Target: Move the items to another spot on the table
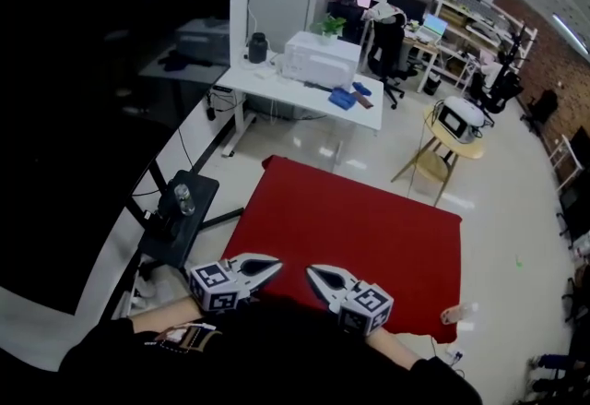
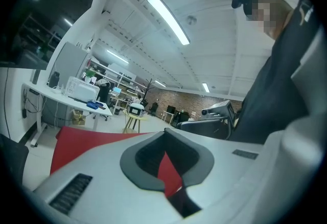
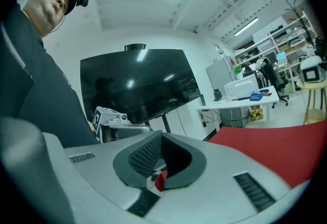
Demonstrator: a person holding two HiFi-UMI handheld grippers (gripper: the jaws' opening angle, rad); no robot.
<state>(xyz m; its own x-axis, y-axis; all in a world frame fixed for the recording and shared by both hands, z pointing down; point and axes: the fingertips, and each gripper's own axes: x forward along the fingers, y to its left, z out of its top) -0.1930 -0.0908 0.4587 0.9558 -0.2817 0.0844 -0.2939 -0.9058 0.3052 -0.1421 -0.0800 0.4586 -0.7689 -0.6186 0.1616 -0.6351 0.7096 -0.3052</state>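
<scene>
- A red table (image 1: 369, 237) is seen from above in a large workshop, with pale floor all round it.
- 2 hand-held grippers are held low over the near edge of the table, close in front of the person's dark sleeves.
- The left gripper (image 1: 265, 267) is pointed toward the right, and the right gripper (image 1: 321, 277) toward the left, so that the 2 tips are faced at each other with a small gap between them.
- A marker cube (image 1: 215, 287) is carried on the back of the left gripper.
- In the left gripper view, the jaws of the left gripper (image 2: 164, 139) are closed tip to tip. Nothing is held, and only the red table (image 2: 76, 141) is glimpsed through the hollow between the dark pads.
- In the right gripper view, the jaws of the right gripper (image 3: 161, 142) are likewise pressed together and empty. The red table (image 3: 276, 146) is spread out to the right.
- A small pale object (image 1: 452, 313), too small to be identified, is seen at the near right corner of the table. Which items are meant by the task cannot be told.
- A black stand (image 1: 189, 219) with a bottle (image 1: 184, 199) on it is placed just left of the table.
- Beyond the table, a white desk (image 1: 277, 85) is set with a white box (image 1: 320, 59), blue items (image 1: 343, 99) and a dark jug (image 1: 257, 47).
- A round wooden stool (image 1: 433, 154) is placed to the right of the desk.
- A large dark screen (image 1: 83, 117) is stood along the left side.
</scene>
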